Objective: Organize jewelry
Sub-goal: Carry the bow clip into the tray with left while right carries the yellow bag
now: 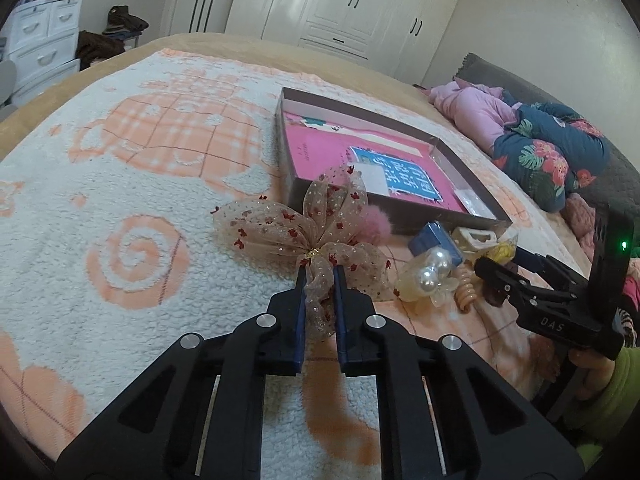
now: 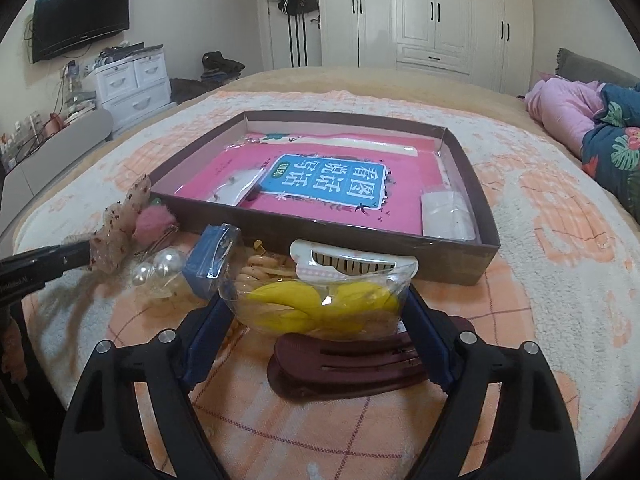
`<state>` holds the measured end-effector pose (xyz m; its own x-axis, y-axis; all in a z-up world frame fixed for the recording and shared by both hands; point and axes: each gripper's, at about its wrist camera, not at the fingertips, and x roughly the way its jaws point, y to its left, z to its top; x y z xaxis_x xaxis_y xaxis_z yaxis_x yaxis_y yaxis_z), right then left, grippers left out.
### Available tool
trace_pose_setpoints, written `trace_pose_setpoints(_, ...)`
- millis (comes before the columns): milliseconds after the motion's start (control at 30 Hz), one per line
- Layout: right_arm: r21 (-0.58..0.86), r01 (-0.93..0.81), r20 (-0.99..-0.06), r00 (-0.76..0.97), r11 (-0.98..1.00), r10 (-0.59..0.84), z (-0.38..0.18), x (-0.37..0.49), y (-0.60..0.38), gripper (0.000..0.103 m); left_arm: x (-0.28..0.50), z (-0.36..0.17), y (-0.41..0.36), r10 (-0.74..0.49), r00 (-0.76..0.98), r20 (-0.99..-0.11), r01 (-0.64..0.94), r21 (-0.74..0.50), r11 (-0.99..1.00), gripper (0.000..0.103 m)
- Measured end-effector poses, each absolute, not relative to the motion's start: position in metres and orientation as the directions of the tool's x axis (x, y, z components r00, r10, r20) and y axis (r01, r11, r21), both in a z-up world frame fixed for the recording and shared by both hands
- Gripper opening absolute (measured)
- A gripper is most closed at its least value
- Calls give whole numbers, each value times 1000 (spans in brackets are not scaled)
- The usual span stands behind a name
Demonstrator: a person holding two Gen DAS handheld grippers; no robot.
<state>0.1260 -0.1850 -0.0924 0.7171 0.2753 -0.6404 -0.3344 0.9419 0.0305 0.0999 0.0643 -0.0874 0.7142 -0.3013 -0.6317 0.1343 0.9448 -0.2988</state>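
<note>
left gripper point(image 1: 319, 276) clamped on mesh bow point(image 1: 304, 224) tail | right gripper point(image 2: 318, 308) closed around clear packet point(image 2: 320, 300) | both best lifted clear, then lowered into far box point(image 2: 486, 204)

- The box point(image 2: 456, 256) lies on the blanket point(image 2: 540, 320), at 12 o'clock from the right gripper point(image 2: 320, 312).
- A book point(image 2: 320, 188) lies flat in the box; a small packet point(image 2: 446, 216) sits in the box's near corner at 1 o'clock.
- Between the box and the right gripper lies the cluster: a bag of items point(image 2: 324, 308) between the gripper's fingers, a comb-like clip point(image 2: 352, 264) just behind it, a flat clip point(image 2: 348, 368) under and before it.
- At 10 o'clock: a small carton point(image 2: 212, 260), a pearl clip point(image 2: 160, 268), then a pompom point(image 2: 154, 220).
- The mesh bow point(image 1: 304, 232) sits between the left gripper's point(image 1: 319, 276) fingers, at 12 o'clock, seemingly lifted off the blanket.
- Folded bedding point(image 2: 592, 120) lies at 2 o'clock, well apart.
</note>
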Motion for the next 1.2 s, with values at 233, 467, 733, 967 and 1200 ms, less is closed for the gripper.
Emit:
trace_pose_setpoints(233,61,-282,-581,770,958,264,-75,114,-211,79,92,-74,69,-286,749,-598,129,-292,948,5)
trace_pose_setpoints(467,73,-224,-555,801,972,226,-65,107,-237,79,84,-60,69,-273,773,-573,129,-280,951,5)
trace_pose_setpoints(733,48,-174,-529,831,984,173,-60,101,-258,79,81,-45,56,-273,789,-550,158,-248,956,5)
trace_pose_setpoints(967,55,-123,-508,851,991,134,-53,101,-277,79,88,-39,36,-297,780,-551,205,-224,953,5)
trace_pose_setpoints(1200,68,-103,-492,862,992,124,-48,102,-285,79,99,-34,16,-313,779,-544,241,-201,950,5)
